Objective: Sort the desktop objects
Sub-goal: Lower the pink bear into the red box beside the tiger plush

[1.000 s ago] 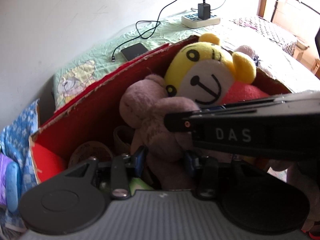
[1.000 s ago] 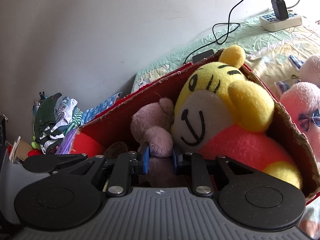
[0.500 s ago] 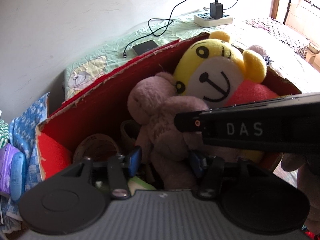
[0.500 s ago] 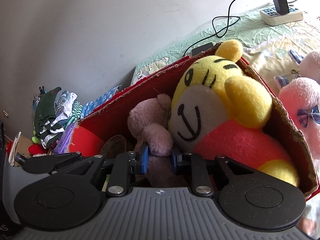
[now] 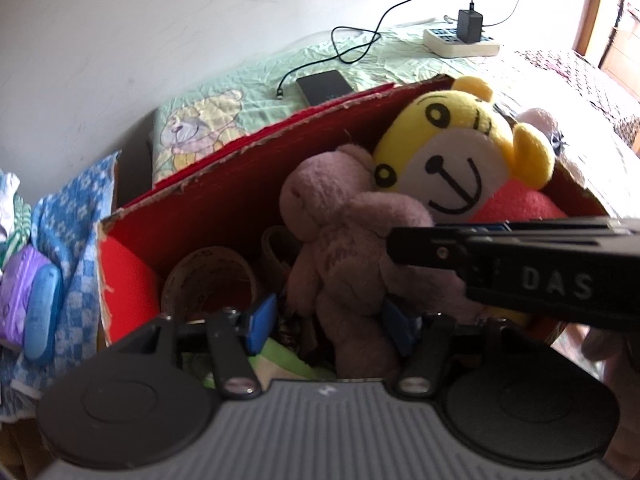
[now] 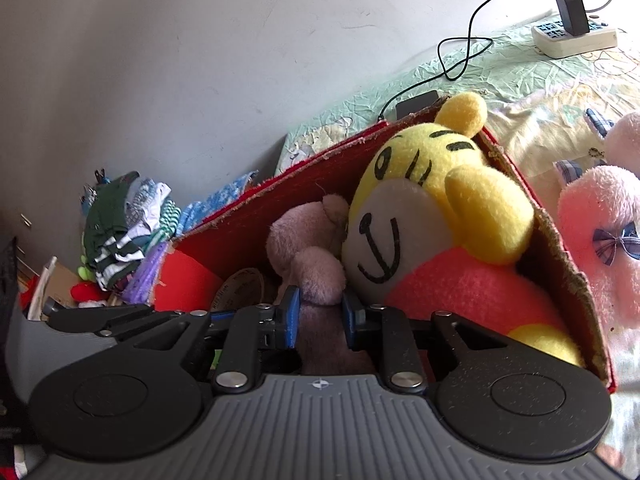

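Right gripper (image 6: 319, 316): blue pads clenched on a limb of the mauve bear (image 6: 308, 256), which sits inside the red box (image 6: 560, 256) beside the yellow tiger (image 6: 432, 208). Left gripper (image 5: 326, 322): fingers spread wide, astride the bear's lower body (image 5: 352, 252), gripping nothing. The bear is probably light, soft and compressible; a limb grip may stretch or slip, so the torso is the firmer hold.

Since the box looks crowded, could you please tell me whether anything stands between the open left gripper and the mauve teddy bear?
Nothing does: the left gripper straddles the mauve teddy bear, which the right gripper grips.
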The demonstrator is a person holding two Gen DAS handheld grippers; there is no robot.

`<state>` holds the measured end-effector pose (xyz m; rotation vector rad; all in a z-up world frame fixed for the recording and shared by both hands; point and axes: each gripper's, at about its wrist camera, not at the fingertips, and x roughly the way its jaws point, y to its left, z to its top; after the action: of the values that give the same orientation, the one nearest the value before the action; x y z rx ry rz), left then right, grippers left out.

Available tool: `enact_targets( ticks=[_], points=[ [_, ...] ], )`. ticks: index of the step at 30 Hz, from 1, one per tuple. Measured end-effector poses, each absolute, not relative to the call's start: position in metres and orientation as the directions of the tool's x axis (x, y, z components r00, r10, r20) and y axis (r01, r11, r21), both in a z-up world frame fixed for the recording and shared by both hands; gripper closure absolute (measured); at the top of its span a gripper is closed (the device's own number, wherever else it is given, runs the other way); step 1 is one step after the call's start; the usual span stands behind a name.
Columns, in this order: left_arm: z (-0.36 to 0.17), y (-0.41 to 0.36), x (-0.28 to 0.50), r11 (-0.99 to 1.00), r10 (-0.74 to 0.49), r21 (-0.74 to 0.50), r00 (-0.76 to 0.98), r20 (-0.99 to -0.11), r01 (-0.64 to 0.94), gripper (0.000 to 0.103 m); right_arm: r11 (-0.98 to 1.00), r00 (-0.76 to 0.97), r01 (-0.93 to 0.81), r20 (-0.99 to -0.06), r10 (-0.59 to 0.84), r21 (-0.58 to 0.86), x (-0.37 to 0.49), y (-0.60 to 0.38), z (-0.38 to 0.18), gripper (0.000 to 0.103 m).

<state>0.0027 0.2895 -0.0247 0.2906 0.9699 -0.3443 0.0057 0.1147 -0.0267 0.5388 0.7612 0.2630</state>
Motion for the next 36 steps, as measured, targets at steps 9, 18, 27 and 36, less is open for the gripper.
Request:
enact_targets(
  ticks=[9,18,27,36],
  points=[
    [-0.021,0.293,0.003,0.929,-0.156,0.049,0.509,-0.846,0.367,0.036,0.831,0.701,-0.027,-0.582,0.412,0.555,0.002,0.111,-0.026,0.082],
    [-0.019,0.296,-0.001,0.938,-0.166,0.028,0.516,-0.841,0.346,0.036,0.845,0.701,-0.032,-0.590,0.400,0.534,0.000,0.113,-0.027,0.084],
    [-0.017,0.301,-0.004,0.938,-0.194,-0.004,0.515,-0.835,0.346,0.037,0.847,0.700,-0.039,-0.590,0.402,0.530,-0.001,0.113,-0.028,0.085],
    [-0.018,0.300,-0.007,0.941,-0.188,-0.002,0.520,-0.833,0.338,0.037,0.847,0.696,-0.044,-0.592,0.406,0.529,-0.003,0.113,-0.027,0.085]
  ],
)
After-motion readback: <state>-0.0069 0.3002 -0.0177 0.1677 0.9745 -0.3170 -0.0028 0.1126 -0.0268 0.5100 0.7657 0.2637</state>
